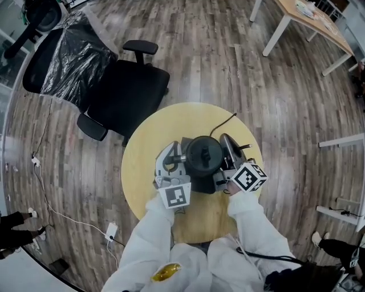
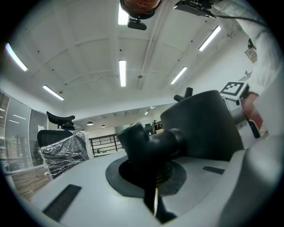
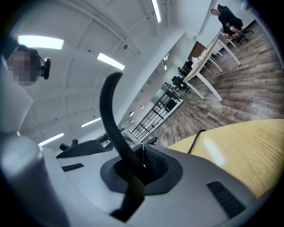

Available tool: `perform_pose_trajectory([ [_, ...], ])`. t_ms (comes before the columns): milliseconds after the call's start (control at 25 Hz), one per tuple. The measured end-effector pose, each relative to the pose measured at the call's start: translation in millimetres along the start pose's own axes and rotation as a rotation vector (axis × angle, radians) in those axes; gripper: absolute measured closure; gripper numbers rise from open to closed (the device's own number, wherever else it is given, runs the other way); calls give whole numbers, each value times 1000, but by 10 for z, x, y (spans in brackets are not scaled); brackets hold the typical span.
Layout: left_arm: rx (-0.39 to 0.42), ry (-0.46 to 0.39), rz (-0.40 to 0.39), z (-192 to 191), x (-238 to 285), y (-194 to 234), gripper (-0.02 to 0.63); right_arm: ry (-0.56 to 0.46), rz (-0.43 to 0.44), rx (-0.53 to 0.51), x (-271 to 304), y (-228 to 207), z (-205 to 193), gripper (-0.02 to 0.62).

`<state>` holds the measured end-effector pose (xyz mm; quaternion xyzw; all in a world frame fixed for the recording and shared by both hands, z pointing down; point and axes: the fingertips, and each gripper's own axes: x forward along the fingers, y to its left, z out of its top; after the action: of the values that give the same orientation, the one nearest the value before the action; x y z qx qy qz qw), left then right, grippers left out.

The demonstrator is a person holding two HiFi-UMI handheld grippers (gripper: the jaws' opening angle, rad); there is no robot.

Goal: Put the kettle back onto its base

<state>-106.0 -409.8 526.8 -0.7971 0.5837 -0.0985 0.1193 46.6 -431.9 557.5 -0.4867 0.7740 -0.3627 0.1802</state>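
Observation:
A black kettle (image 1: 204, 158) stands over the middle of the round yellow table (image 1: 148, 142), between my two grippers. My left gripper (image 1: 181, 159) is shut on a thick black stub on the kettle's left side (image 2: 148, 144); the kettle body (image 2: 204, 128) fills the view beyond it. My right gripper (image 1: 223, 149) is shut on the kettle's thin curved handle (image 3: 111, 119). A dark part (image 1: 201, 185) under the kettle's near side could be its base; I cannot tell whether the kettle rests on it. A black cord (image 1: 223, 122) runs away from it across the table.
A black office chair (image 1: 122, 91) with a plastic sheet (image 1: 71, 63) over its back stands close to the table's far left. A wooden table on white legs (image 1: 311, 17) is at the far right. A floor cable leads to a white plug block (image 1: 111, 231).

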Motion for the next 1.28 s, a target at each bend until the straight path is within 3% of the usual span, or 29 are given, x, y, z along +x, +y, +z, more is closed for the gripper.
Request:
perform_pose_trajectory([
  [280, -14, 40, -21, -104, -37, 23, 607, -14, 33, -48, -69, 81, -44, 580],
  [480, -132, 79, -35, -151, -190, 71, 530, -28, 26, -34, -136, 98, -53, 580],
  [640, -198, 134, -126, -193, -332, -17, 517, -20, 99, -89, -226, 183, -66, 580],
  [720, -169, 143, -155, -183, -372, -45, 515, -26, 115, -103, -262, 202, -65, 580],
  [920, -79, 145, -107, -130, -500, -115, 515, -52, 54, -86, -338, 114, -66, 580],
  [1200, -162, 207, -79, -262, -702, -202, 508, 82, -16, -71, -480, 87, -204, 568],
  [1280, -183, 230, -65, -292, -731, -201, 505, 120, -81, -58, -539, 31, -249, 519],
])
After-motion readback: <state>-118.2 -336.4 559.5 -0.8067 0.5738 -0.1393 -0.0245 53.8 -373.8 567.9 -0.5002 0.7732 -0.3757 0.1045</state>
